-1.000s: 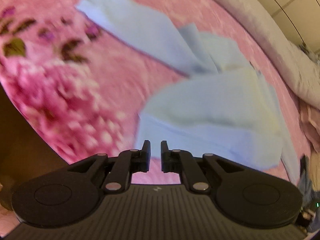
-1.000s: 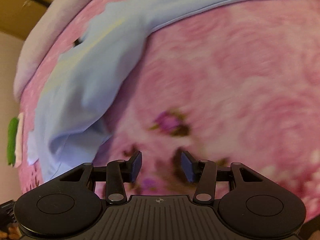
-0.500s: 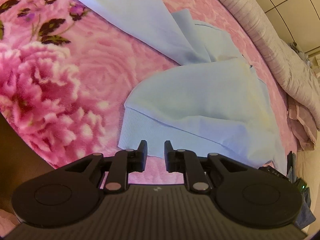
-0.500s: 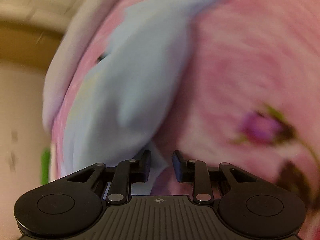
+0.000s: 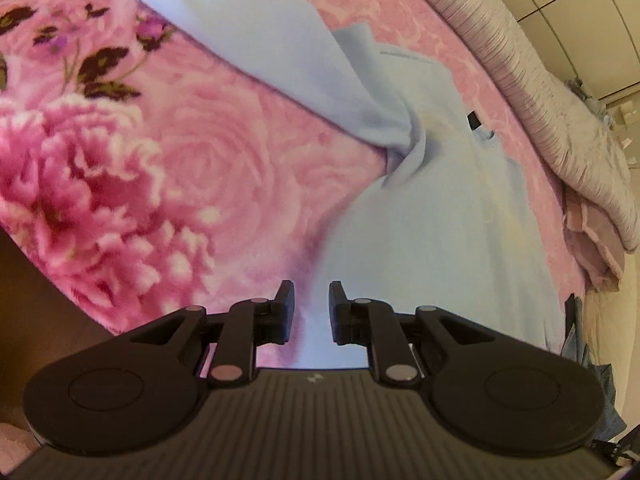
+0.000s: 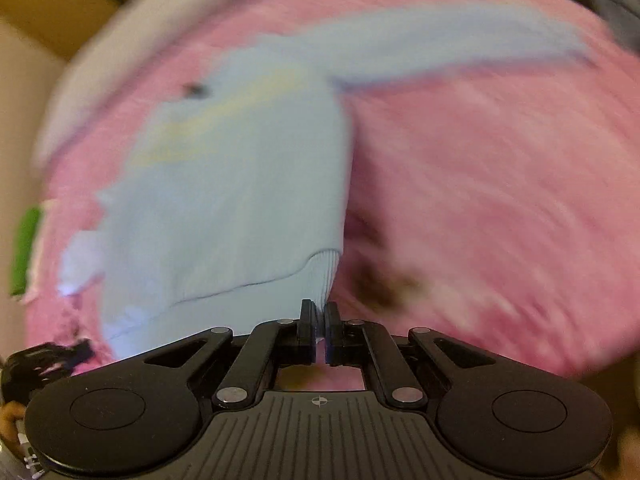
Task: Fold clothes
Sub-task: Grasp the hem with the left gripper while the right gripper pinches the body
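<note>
Two grippers are working low over a blue sweater lying on a pink blanket. The left gripper is hovering part-open over the hem's edge, gripping nothing. The right gripper is pinching the ribbed hem corner, open blanket lying to its right.

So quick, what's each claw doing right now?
Left gripper: open, fingers astride the sweater edge, not clamped.
Right gripper: shut on the sweater's ribbed hem corner.
</note>
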`<state>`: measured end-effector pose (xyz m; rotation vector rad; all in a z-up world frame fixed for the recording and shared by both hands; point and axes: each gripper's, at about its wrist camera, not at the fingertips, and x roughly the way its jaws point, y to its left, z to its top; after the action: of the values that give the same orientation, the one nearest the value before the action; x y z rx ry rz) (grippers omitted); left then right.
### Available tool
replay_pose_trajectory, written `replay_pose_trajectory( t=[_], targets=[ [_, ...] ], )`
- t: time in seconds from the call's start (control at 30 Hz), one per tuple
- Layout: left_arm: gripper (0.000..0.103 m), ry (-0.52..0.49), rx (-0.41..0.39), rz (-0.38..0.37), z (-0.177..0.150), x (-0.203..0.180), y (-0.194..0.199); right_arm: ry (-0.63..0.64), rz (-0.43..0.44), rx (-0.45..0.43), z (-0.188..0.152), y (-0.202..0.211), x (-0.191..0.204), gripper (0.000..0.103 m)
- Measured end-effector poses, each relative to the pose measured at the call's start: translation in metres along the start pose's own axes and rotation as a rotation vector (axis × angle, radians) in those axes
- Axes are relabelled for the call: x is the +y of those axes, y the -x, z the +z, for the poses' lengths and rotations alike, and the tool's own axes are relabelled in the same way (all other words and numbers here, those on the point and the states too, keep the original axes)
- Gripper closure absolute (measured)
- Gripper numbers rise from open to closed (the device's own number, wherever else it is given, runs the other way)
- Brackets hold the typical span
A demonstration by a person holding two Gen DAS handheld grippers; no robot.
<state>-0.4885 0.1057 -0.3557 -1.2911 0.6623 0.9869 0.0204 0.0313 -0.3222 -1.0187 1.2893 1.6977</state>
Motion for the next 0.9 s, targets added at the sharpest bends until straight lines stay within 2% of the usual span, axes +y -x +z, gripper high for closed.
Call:
replay_pose_trajectory(
  t=[0.07,0.13,0.2,0.27,0.37,0.43,0.5,0.53,0.57,0.63,0.7,0.77,0.8,0.83,0.9],
  targets=[
    [0.087,-0.005,0.017,0.012,-0.003,-0.001,-0.005,-0.078,-0.090,0.013,0.001,-0.003,-0.022,0.097],
    [0.084,-0.009,0.030,0.004,-0.006,-0.004,-0.008,-0.124,-0.059,0.026,0.002,-0.012,-0.040,0.093],
    [0.078,-0.024,0.046,0.002,-0.010,-0.007,-0.011,-0.160,-0.009,0.027,0.002,-0.022,-0.053,0.081],
    [0.074,-0.054,0.060,0.006,-0.014,-0.010,-0.015,-0.164,0.020,0.008,0.003,-0.031,-0.055,0.056],
    [0.070,-0.092,0.085,0.017,-0.021,-0.012,-0.028,-0.110,0.014,0.002,0.006,-0.039,-0.050,0.050],
    [0.067,-0.101,0.088,0.035,-0.024,-0.015,-0.042,-0.073,0.011,-0.003,0.008,-0.045,-0.047,0.050],
    [0.071,-0.110,0.091,0.049,-0.026,-0.017,-0.056,-0.036,0.007,-0.007,0.009,-0.050,-0.044,0.050],
    [0.090,-0.111,0.082,0.021,-0.026,-0.019,-0.059,-0.018,0.005,-0.010,0.010,-0.053,-0.043,0.057],
    [0.097,-0.113,0.075,0.003,-0.026,-0.024,-0.056,0.000,0.003,-0.012,0.011,-0.055,-0.041,0.095],
    [0.097,-0.119,0.059,-0.036,-0.026,-0.032,-0.049,0.037,0.000,-0.016,0.013,-0.061,-0.038,0.095],
    [0.097,-0.111,-0.003,-0.083,-0.028,-0.036,-0.017,0.067,0.009,-0.025,0.014,-0.058,-0.035,0.096],
    [0.097,-0.096,-0.032,-0.043,-0.032,-0.030,0.010,0.046,0.053,-0.005,0.014,-0.046,-0.039,0.096],
    [0.096,-0.103,-0.016,0.033,-0.035,-0.027,0.014,0.032,0.075,0.010,0.014,-0.041,-0.042,0.095],
    [0.097,-0.133,0.022,0.121,-0.038,-0.025,0.009,0.024,0.072,0.062,0.014,-0.044,-0.045,0.095],
    [0.098,-0.188,0.105,0.269,-0.038,-0.026,-0.002,0.030,0.011,0.197,0.017,-0.061,-0.048,0.091]
  ],
)
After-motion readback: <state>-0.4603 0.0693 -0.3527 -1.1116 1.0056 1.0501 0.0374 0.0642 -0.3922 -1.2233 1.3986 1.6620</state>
